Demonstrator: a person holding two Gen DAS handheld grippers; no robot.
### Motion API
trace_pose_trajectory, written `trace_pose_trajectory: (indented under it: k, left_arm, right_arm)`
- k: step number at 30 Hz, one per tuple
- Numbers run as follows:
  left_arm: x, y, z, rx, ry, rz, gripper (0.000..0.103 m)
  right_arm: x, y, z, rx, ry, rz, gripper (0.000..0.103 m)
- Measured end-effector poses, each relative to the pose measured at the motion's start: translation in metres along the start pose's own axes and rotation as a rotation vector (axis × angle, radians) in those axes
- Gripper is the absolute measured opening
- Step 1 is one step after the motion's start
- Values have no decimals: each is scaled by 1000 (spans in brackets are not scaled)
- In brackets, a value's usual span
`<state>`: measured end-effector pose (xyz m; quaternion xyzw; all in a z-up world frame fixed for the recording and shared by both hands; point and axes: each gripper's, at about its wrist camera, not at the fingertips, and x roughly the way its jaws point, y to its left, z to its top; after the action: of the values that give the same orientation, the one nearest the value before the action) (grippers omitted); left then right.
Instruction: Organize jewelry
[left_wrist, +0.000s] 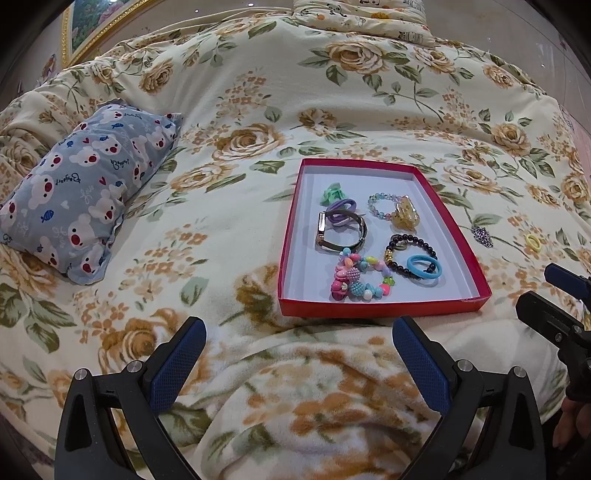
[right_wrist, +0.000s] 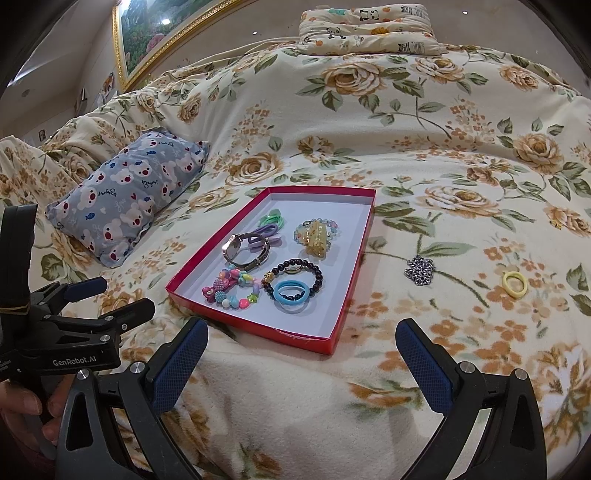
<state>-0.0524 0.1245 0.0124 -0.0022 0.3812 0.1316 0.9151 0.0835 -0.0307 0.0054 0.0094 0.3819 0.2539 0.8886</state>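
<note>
- A red tray (right_wrist: 334, 341) with a white floor lies on a bed under a floral blanket (right_wrist: 424, 147); it holds most of the jewelry
- Inside it: a green clip (right_wrist: 272, 218) and purple hair ties (right_wrist: 267, 233) at the far end; a watch (right_wrist: 246, 250) overlapping the purple ties; a pastel bead bracelet (left_wrist: 382, 205) with an amber hair claw (right_wrist: 315, 240) lying on it
- Nearer the front: a dark bead bracelet (right_wrist: 295, 277) with a blue ring (right_wrist: 291, 291) overlapping it; a multicoloured bead bracelet (right_wrist: 231, 290) just beside them
- Outside the tray, on the blanket to its right: a silver chain (right_wrist: 419, 270) in a heap; a yellow hair tie (right_wrist: 514, 284) further right, well apart from the tray
- A grey bear-print pillow (right_wrist: 129, 195) lies to the tray's left
- Left gripper (left_wrist: 297, 360): jaws wide apart and empty, above the blanket in front of the tray
- Right gripper (right_wrist: 301, 362): jaws wide apart and empty, near the tray's front right corner
</note>
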Motion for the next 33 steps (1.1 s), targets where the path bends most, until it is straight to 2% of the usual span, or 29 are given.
trace_pose_trajectory:
  k: [33]
  left_arm:
    - [4,-3,2,6,0,-12,102]
  right_arm:
    - [7,0,-2,10,20,5,102]
